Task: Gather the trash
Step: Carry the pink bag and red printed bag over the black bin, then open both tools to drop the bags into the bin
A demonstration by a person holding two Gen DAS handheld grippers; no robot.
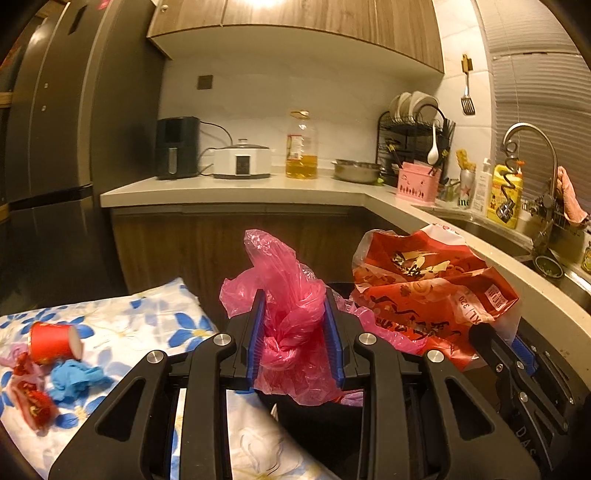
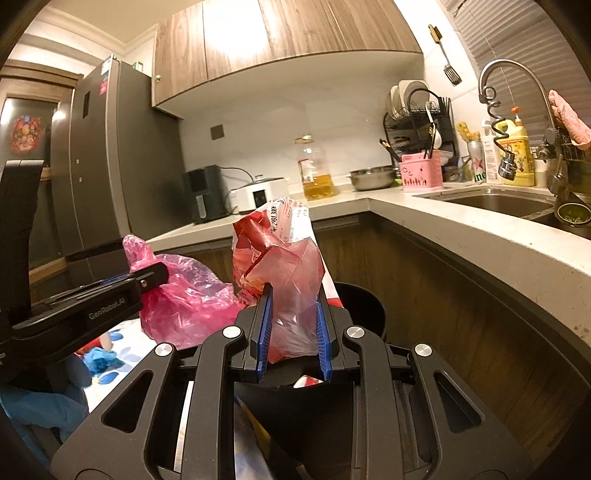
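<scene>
Warm, yellowish indoor light in both wrist views, moderately dim overall. Source overhead — a blown-out glare patch sits on the wooden upper cabinets (image 1: 295, 14) and is larger in the right wrist view (image 2: 236, 33). Underside of the cabinets and the white wall below are evenly lit. The refrigerator (image 1: 55, 147) stays dark, with soft smear at its edge. Lower cabinet fronts and the area under the tabletop (image 2: 461, 236) fall into deep shadow. Strong fisheye bending — tabletop edges and window blinds (image 1: 535, 92) curve hard; black vignette at the corners. Centre sharp, periphery slightly soft.
</scene>
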